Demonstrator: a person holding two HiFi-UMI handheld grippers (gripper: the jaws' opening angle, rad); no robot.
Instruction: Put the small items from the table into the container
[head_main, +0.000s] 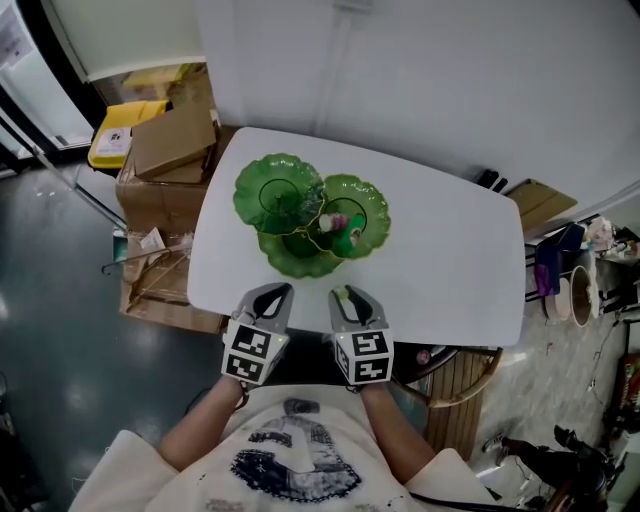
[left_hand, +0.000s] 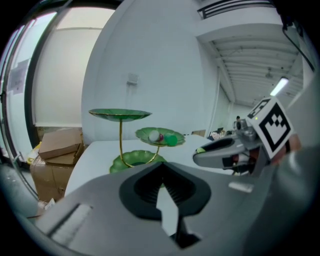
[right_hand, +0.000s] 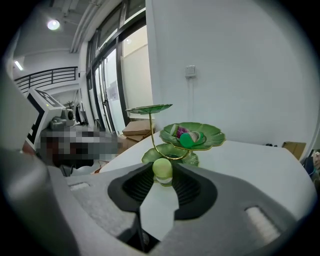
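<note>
A green three-tier leaf-dish stand (head_main: 278, 192) sits on the white table (head_main: 450, 250). Its middle dish (head_main: 368, 203) holds several small items (head_main: 340, 225), green, white and purple; they also show in the right gripper view (right_hand: 189, 136). Both grippers hover over the table's near edge, short of the stand. My right gripper (head_main: 345, 296) is shut on a small pale green round item (right_hand: 162, 169) pinched at its jaw tips. My left gripper (head_main: 272, 298) is shut with nothing between its jaws (left_hand: 162, 165). The right gripper (left_hand: 220, 150) appears beside it in the left gripper view.
Cardboard boxes (head_main: 170, 140) and a yellow object (head_main: 125, 125) are stacked left of the table, with a wire rack (head_main: 150, 275) below them. Cluttered wares (head_main: 580, 280) stand at the right. A wooden piece (head_main: 460, 375) sits by the near right edge.
</note>
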